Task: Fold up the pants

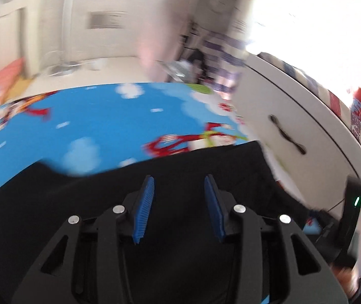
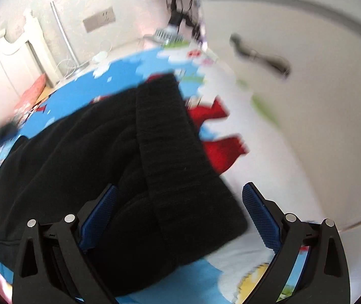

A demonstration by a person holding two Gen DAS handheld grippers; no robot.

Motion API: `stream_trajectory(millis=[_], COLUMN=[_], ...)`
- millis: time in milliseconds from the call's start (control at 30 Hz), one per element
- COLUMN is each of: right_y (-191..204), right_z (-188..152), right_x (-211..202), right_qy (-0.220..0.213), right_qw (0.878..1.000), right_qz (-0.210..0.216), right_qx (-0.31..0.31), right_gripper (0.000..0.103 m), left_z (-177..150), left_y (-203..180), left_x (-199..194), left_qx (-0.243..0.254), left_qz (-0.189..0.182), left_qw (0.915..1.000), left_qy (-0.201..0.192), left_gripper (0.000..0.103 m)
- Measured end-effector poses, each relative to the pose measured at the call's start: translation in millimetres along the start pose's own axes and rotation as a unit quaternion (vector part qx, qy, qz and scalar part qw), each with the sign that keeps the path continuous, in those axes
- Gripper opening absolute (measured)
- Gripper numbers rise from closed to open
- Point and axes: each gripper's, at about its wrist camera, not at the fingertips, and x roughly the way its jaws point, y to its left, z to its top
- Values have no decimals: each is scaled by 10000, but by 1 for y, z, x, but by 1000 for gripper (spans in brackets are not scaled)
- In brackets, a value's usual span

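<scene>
Left wrist view: left gripper (image 1: 179, 207) with blue ribbed pads hangs over the black knit fabric pants (image 1: 155, 202); jaws part-way apart, nothing between the pads, so released.
Right wrist view: right gripper (image 2: 180, 217) spread wide, straddling the ribbed waistband strip (image 2: 170, 157) of the pants; pads clear of the cloth on both sides, no grasp.
Pants location: lying on the blue cartoon-print play mat (image 1: 91, 116), one end close to the white cabinet door (image 1: 294, 126) with a dark curved handle (image 1: 288, 135).
Pants state: bunched with soft creases, looks already doubled over once, though blur makes that hard to confirm.
Why jaws wide (right): probably lined up to take the thick waistband edge, which needs a broad opening.
Why left is empty: likely between grabs, over mid-fabric and free to pick the next edge.
Step in hand: repositioning for the next fold, my guess.
Risk: thick knit may slip or drag the layer beneath it if pinched shallow.
Background: pale wall, wall socket plate (image 2: 99, 19), white headboard (image 2: 8, 63) at the far left.
</scene>
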Motion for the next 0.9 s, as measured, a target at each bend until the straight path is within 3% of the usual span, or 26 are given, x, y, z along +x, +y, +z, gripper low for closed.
stream_trajectory(millis=[67,133,167,233,300,333,367,433,500,533,600,667,700,733,833,900], right_y=[16,41,49,75,105,119,142,174,209,226,251,269,274,275,274,274], right_z=[6,13,14,17,18,19,17,10,-1,-12,-24,-39,-48,-52,-67,-73], right_x=[-23,-44,-49,-54,-51,-48,-46,-42,-36,-38,-31,-23,-17,-11,6,2], right_qy=[-493,-878,-942,-983,-800,-728,-634,-491,-290,-214,-89,23,129,237,595,471], right_qw=[9974,9923,9910,9885,9853,9822,9771,9688,9592,9545,9497,9458,9443,9437,9439,9425], right_qz=[-348,-257,-141,290,914,1186,1461,1767,2051,2155,2157,2104,2034,1975,1795,1739], right_qx=[-386,-830,-940,-1112,-1202,-1261,-1411,-1665,-1922,-2051,-2267,-2474,-2582,-2643,-2706,-2816], right_gripper=[95,95,95,95,95,95,95,95,95,95,95,95,95,95,96,95], left_z=[-25,-52,-65,-93,-116,-123,-134,-156,-186,-205,-239,-268,-280,-289,-295,-291], left_y=[39,97,129,186,234,252,275,315,348,364,386,401,407,414,428,437], left_x=[-33,-66,-85,-127,-164,-179,-201,-240,-275,-294,-322,-342,-351,-357,-357,-348], left_qx=[-296,-1061,-1577,-2505,-3163,-3397,-3775,-4553,-5227,-5562,-5972,-6181,-6240,-6240,-6162,-6076], left_qz=[566,1140,1407,1910,2471,2600,2661,2615,2628,2618,2646,2665,2638,2526,2205,2067], left_qw=[9978,9876,9770,9475,9136,9012,8827,8425,7957,7682,7273,7055,6999,7023,7212,7389], left_qy=[-151,-220,-295,-545,-644,-693,-870,-1205,-1566,-1789,-2108,-2219,-2263,-2315,-2270,-2054], left_gripper=[42,41,39,38,38,38,38,38,38,38,38,38,38,38,38,38])
